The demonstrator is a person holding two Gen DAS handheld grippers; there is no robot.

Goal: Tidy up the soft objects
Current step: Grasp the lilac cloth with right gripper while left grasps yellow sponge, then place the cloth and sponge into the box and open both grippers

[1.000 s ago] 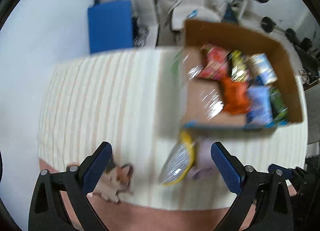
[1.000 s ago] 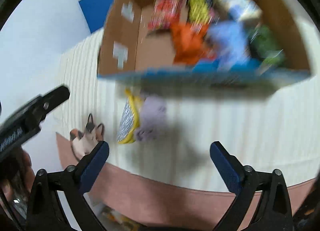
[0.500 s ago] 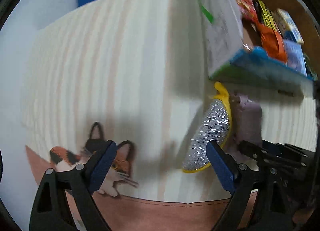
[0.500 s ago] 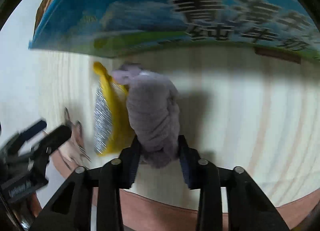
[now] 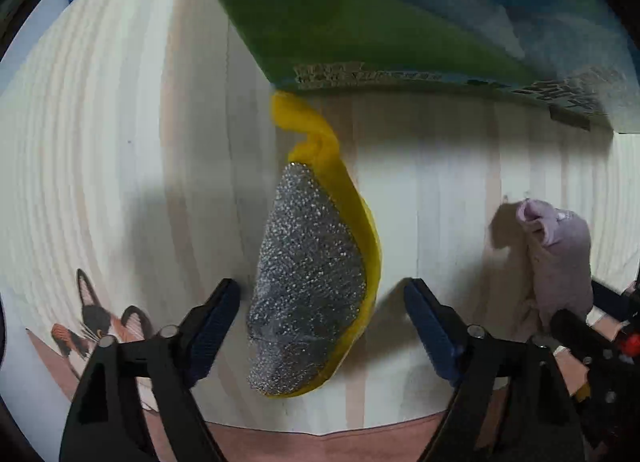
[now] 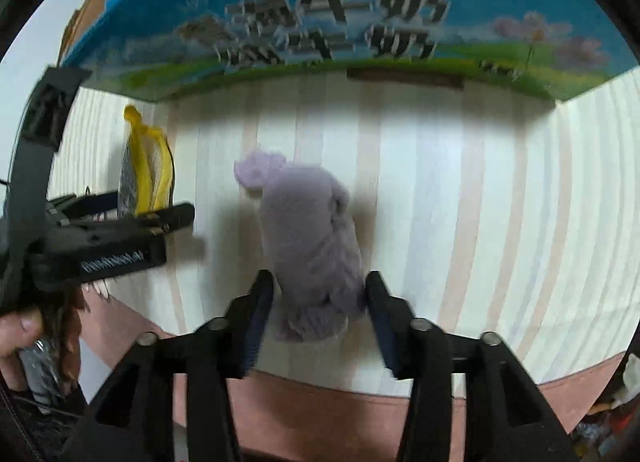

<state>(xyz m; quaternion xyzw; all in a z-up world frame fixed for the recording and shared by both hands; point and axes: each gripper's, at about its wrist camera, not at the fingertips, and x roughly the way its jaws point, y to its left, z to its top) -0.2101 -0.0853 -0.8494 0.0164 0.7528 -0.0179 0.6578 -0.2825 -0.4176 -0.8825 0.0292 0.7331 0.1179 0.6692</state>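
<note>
We hold the left gripper [image 5: 322, 302] low over the striped cloth [image 5: 120, 142], its jaws wide open on both sides of the sponge [image 5: 308, 286], not touching it. Our right gripper [image 6: 320, 302] is closed on the lilac towel [image 6: 312, 246], which stands beside the sponge. The box [image 6: 320, 22] rises just behind both. To the right the cloth is free until its edge.

It looks like a home: a striped tablecloth [image 5: 120, 142] with a cartoon cat [image 5: 94, 322] printed at its near left corner, and a milk carton box [image 6: 340, 22] at the far edge.
</note>
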